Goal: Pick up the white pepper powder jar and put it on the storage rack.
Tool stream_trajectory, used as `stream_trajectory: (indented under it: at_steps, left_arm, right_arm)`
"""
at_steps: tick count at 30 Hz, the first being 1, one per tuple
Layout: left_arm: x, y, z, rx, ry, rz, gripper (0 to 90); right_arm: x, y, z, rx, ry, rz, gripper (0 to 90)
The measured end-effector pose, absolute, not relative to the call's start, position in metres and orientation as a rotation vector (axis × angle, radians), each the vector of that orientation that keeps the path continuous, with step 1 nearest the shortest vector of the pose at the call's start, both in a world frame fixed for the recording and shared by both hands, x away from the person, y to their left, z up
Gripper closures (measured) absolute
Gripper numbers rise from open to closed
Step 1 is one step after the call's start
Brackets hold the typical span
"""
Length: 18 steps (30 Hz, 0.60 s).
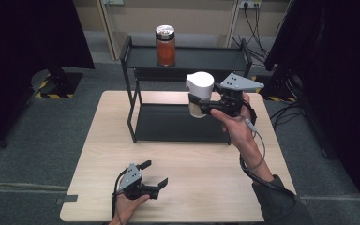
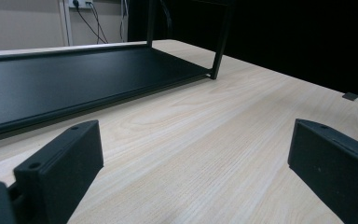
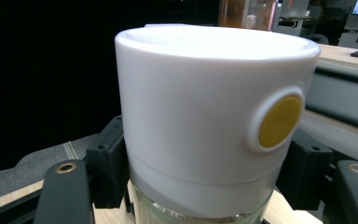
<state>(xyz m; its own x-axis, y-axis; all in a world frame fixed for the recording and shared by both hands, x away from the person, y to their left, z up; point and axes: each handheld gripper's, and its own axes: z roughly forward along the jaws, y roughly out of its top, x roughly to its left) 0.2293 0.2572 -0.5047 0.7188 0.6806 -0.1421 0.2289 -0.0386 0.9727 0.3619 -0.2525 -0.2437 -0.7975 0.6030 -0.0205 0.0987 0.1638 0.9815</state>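
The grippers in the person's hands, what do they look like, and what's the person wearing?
Both are black two-jaw tools. The left gripper and the right gripper each carry a grey three-cornered plate with small holes on top. A dark cable trails from each. The blocky jaws show brass-coloured screw fittings. The right arm wears a dark grey sleeve.

We see our left gripper (image 2: 193,163) with jaws wide apart over the wooden table (image 2: 205,130), near a black shelf (image 2: 74,79).

Black two-jaw grippers (image 1: 153,174) with grey three-cornered plates, trailing cables, dark sleeve (image 1: 281,204).
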Motion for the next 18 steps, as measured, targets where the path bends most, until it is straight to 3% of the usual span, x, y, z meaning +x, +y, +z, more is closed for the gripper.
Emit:
stream_trajectory:
  at_steps: [18]
  left_arm:
    - [0.229, 0.257, -0.505, 1.608, 0.753, 0.425, 2.6]
  right_arm:
    - [0.379, -0.238, -0.200, 0.712, 2.000, 1.659, 30.7]
